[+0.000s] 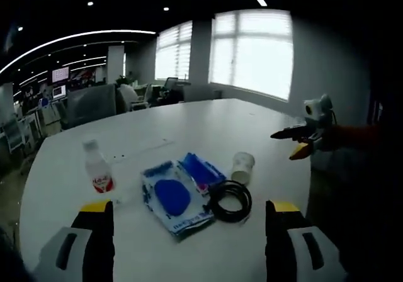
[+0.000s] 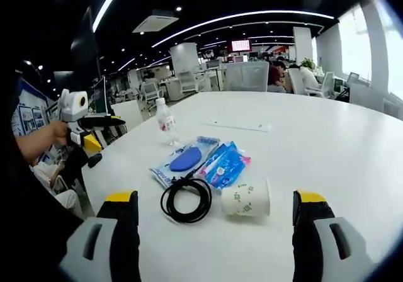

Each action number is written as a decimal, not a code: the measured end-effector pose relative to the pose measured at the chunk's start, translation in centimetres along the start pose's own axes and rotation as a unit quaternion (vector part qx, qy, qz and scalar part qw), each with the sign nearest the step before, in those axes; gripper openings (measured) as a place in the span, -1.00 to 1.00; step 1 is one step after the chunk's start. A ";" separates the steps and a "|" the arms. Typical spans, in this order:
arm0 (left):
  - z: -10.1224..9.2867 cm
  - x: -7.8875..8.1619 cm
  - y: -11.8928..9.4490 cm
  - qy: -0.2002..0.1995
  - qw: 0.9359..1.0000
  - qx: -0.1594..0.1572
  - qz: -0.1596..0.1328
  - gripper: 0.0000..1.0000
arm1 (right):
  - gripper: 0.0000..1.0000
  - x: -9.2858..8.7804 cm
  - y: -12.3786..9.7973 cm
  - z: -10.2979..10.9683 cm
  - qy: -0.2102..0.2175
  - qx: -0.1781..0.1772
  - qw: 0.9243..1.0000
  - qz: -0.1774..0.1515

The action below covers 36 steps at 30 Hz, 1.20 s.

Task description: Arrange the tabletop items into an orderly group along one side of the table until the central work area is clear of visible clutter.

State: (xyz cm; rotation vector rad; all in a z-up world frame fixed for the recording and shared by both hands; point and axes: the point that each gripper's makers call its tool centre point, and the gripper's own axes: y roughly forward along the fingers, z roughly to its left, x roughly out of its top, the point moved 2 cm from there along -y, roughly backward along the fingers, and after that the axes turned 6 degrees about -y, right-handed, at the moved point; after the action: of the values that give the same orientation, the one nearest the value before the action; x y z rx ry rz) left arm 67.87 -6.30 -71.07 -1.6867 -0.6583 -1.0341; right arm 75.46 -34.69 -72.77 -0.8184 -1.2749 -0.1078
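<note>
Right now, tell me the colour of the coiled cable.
Black. The cable shows best in the right gripper view.

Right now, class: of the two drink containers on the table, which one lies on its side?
The paper cup, tipped over beside the black cable coil; the small bottle stands upright.

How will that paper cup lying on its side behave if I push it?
The paper cup lies on its side on the table, so it will likely roll, probably in a curve. It looks light and thin, so a hard squeeze may crush it.
</note>
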 end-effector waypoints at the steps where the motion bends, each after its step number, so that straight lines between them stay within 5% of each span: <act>1: 0.0 0.2 0.3 0.002 1.000 -0.005 0.000 0.95 | 0.93 0.0 0.0 0.2 0.003 0.001 1.000 0.000; 18: -3.2 5.6 6.7 0.091 0.991 -0.098 0.019 0.60 | 0.64 -0.3 -0.1 1.0 0.026 -0.032 0.999 -0.002; 36: -3.7 5.6 13.9 0.178 0.965 -0.168 0.089 0.21 | 0.27 -2.3 0.4 2.2 0.075 -0.086 0.993 0.006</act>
State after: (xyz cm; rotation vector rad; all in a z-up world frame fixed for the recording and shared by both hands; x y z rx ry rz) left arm 80.67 -14.80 -72.26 -1.7436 -0.0973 -1.3292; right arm 73.12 -33.90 -74.85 -0.9477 -1.1290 -0.2674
